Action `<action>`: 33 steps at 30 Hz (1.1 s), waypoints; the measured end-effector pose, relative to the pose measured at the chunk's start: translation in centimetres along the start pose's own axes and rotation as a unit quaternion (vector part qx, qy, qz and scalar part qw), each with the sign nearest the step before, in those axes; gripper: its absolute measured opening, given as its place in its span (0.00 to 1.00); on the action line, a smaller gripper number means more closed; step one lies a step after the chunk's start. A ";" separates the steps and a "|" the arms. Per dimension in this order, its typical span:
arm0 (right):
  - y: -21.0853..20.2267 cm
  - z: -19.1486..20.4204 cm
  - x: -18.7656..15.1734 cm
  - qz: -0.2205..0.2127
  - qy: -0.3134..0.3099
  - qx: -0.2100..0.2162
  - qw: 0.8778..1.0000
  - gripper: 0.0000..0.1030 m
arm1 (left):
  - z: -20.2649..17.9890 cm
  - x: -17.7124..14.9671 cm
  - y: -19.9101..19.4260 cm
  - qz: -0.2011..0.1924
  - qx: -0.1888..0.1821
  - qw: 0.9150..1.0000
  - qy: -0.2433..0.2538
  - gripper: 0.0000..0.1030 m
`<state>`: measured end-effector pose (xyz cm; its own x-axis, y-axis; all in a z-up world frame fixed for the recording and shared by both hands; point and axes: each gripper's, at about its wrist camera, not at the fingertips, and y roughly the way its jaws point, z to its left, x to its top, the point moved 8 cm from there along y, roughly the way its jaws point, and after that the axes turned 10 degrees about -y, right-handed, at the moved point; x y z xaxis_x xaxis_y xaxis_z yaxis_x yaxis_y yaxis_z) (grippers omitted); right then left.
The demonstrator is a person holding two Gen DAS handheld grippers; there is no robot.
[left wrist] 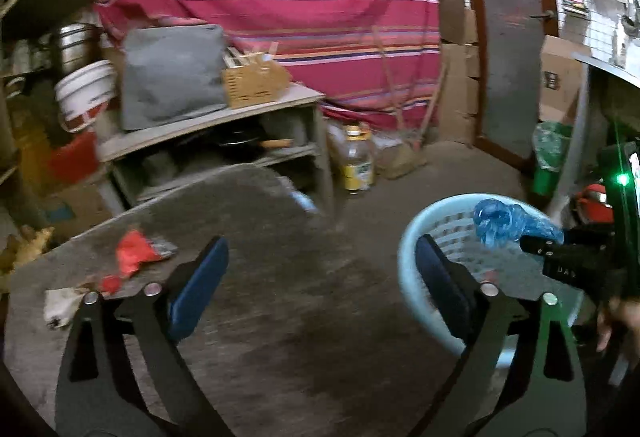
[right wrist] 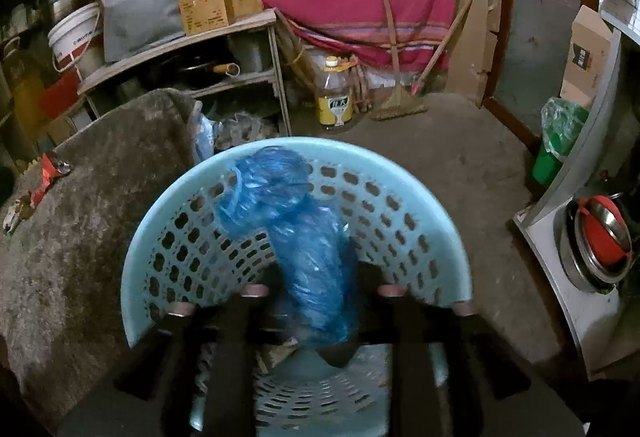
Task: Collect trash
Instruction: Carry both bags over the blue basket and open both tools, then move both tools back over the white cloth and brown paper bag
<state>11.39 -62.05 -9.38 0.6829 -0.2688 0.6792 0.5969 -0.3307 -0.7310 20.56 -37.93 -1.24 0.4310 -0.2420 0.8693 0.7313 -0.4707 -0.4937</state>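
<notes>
Hovering over the light-blue perforated basket, the right hand-held gripper stands parted around a blue plastic bag, apparently releasing it; the left hand-held gripper gapes empty.

My left gripper points forward and downward, its two black arms spread wide and the blue-padded fingers far apart with nothing between them. My right gripper tilts more steeply down; in the left wrist view it comes in from the right edge as a black body with a green light glowing on it. Its dark fingers stand apart, either side of a crumpled blue plastic bag; I cannot tell whether they press it. A hand shows behind it.
</notes>
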 end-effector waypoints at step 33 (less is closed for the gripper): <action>-3.2 20.4 5.3 -0.104 -0.090 0.044 0.990 0.96 | 30.5 -4.7 -4.9 0.000 0.205 0.972 -0.115 0.95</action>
<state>21.71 -43.93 -4.77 0.6003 -0.0357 0.7990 0.7614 -0.2803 -0.5845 31.10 -8.64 -3.68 0.5033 -0.0245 0.8638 0.8602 -0.0813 -0.5035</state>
